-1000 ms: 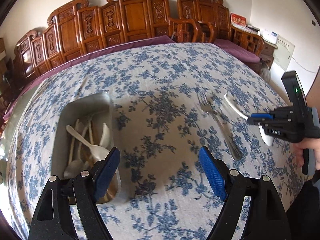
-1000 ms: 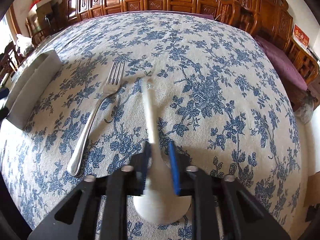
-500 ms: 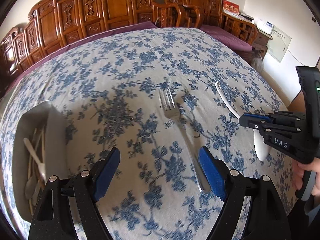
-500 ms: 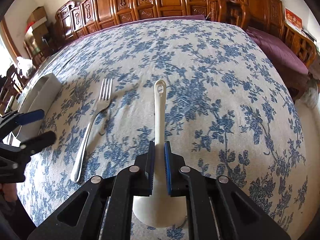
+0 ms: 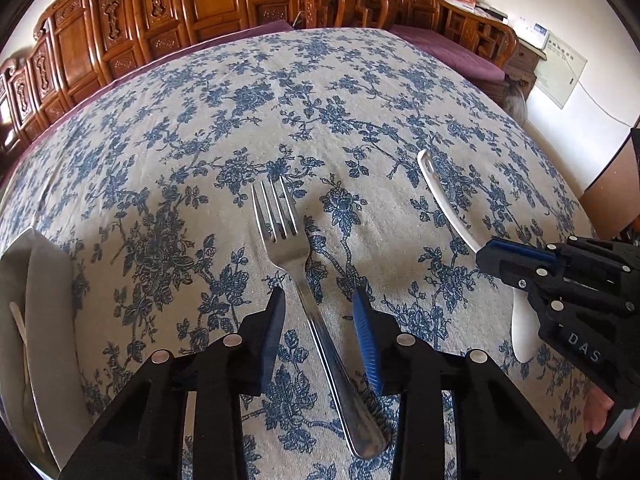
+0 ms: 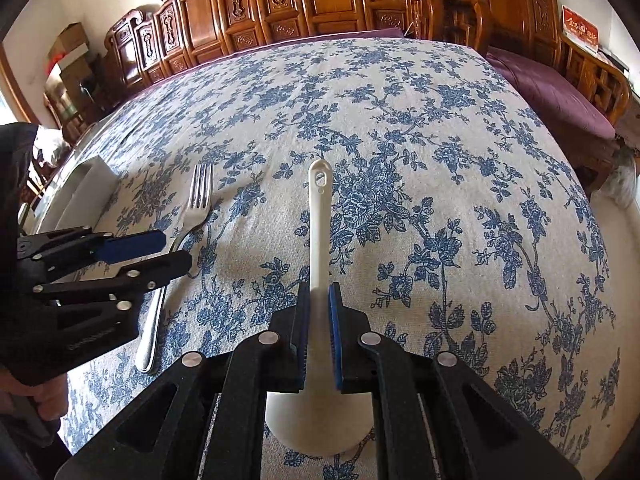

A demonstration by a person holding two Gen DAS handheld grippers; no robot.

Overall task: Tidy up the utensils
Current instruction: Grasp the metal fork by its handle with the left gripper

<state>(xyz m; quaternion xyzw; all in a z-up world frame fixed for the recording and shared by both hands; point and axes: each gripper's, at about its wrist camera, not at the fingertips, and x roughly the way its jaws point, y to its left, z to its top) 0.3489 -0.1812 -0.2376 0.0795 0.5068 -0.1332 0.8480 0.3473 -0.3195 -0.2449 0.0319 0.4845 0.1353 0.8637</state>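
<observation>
Left wrist view: my left claw [image 5: 320,312] has just been closing, jaws astride the fork [image 5: 296,276] handle, not yet pinching; fork flat on the tablecloth [image 5: 240,120]. Right claw [image 6: 319,304] clamps the white spoon [image 6: 319,232]. Metal tray [image 5: 44,320] far left.

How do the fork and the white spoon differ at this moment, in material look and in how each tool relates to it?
The fork is shiny metal; the white spoon is matt and pale, likely plastic or ceramic. The fork lies on the tablecloth between the left tool's jaws, which have just been closing and do not yet pinch it; the right tool is shut on the spoon's neck. Both point their far ends away from the cameras.
</observation>
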